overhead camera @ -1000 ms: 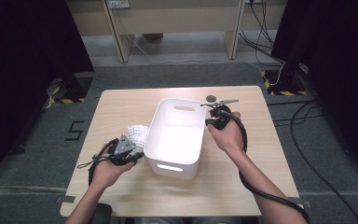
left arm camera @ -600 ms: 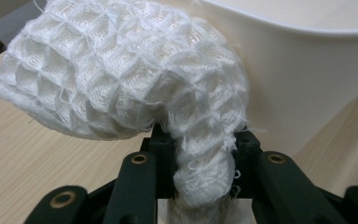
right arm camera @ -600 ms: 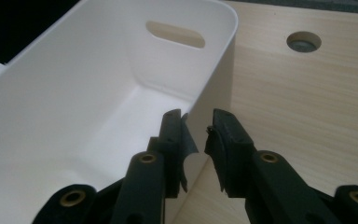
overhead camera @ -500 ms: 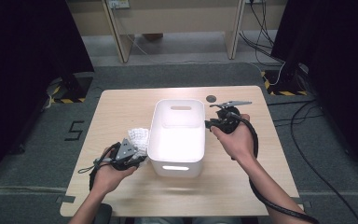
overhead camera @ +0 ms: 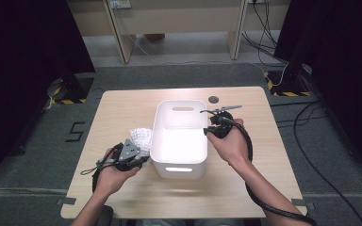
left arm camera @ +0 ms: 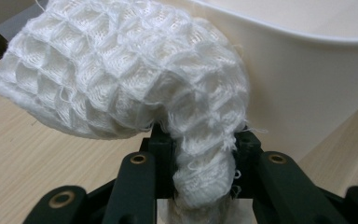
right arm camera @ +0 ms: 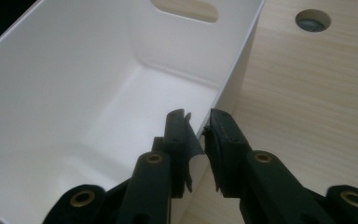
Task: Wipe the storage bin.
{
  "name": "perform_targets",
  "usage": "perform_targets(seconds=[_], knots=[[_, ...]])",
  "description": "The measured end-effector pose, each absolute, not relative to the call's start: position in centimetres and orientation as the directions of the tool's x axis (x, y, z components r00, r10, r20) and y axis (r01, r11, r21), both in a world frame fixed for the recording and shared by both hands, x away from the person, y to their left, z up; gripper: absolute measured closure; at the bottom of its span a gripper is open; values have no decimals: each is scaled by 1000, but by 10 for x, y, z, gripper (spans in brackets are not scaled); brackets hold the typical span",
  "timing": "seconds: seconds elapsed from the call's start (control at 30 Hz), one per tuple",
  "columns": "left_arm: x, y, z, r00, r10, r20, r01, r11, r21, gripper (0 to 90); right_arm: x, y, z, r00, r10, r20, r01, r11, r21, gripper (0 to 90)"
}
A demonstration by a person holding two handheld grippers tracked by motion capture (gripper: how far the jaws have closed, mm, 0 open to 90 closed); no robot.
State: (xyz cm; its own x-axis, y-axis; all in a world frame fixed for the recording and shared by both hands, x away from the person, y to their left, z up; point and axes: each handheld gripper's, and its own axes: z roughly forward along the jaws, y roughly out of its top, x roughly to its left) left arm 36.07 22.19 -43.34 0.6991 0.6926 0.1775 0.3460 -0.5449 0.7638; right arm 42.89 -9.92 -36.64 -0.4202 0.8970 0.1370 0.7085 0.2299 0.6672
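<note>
A white plastic bin (overhead camera: 176, 170) stands mid-table, and nothing lies on the part of its floor that I can see. My left gripper (overhead camera: 141, 160) rests on the table at the bin's left side, shut on a white waffle-weave cloth (overhead camera: 140, 137). In the left gripper view the cloth (left arm camera: 121, 74) bulges above the left gripper (left arm camera: 205, 156), beside the bin wall (left arm camera: 307, 84). My right gripper (overhead camera: 207, 130) straddles the bin's right wall. Its jaws have just been closing. In the right gripper view the wall (right arm camera: 235, 65) runs between the jaws of the right gripper (right arm camera: 203, 133), with a thin gap on one side.
The wooden table (overhead camera: 122, 108) has a round cable hole (overhead camera: 213, 100) behind the bin, also seen as a cable hole (right arm camera: 313, 19) in the right gripper view. Cables trail from both grippers. Grey carpet and desk legs lie beyond the table.
The right hand has shifted slightly along the bin's right wall towards the person. The left hand with the cloth has barely moved.
</note>
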Motion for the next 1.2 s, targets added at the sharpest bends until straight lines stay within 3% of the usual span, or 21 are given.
perform_targets(seconds=[0.23, 0.37, 0.47, 0.77, 1.2], knots=[[369, 213, -428, 702, 683, 202, 334, -566, 753, 683, 442, -90, -365, -342, 935, 90, 716, 197, 670, 844], [368, 215, -428, 699, 688, 196, 338, -559, 757, 682, 443, -92, -366, -372, 921, 111, 697, 198, 689, 742], [362, 219, -427, 704, 684, 193, 331, -556, 762, 682, 436, -98, -365, -417, 902, 111, 681, 229, 696, 729], [322, 226, -431, 750, 649, 128, 316, -522, 792, 682, 400, -121, -365, -481, 854, 198, 683, 223, 695, 721], [283, 214, -427, 807, 580, 110, 284, -545, 789, 680, 376, -127, -365, -506, 839, 199, 671, 238, 703, 773]])
